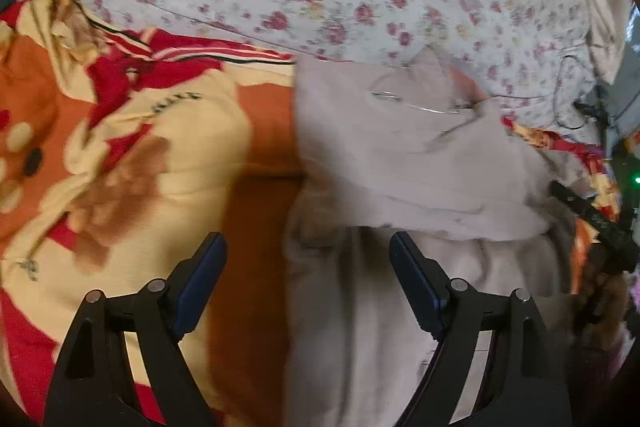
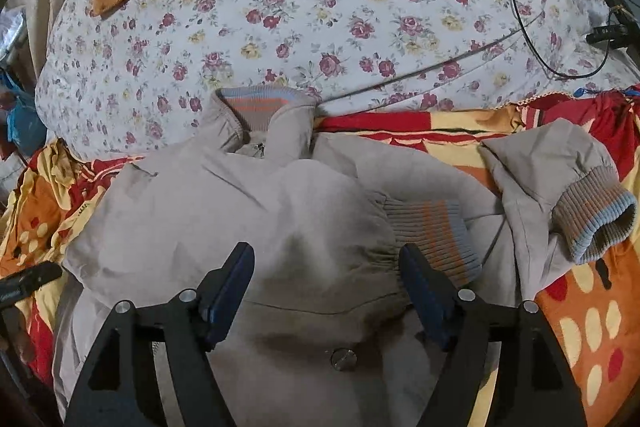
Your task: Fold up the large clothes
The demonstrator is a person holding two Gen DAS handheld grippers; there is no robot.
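Sleeve folding looks like the step in hand: the grey jacket (image 2: 224, 211) lies on the bed's patterned blanket (image 2: 592, 327), one cuff (image 2: 436, 231) already laid across its chest, the other sleeve (image 2: 560, 187) still flung out to the side. The right gripper (image 2: 328, 287) hangs spread over the chest, pinching nothing. The left gripper (image 1: 308, 279), also spread and empty, hovers at the jacket's edge. Next, probably, that loose sleeve wants bringing in. The left view is blurred, and the jacket's hem is cut off.
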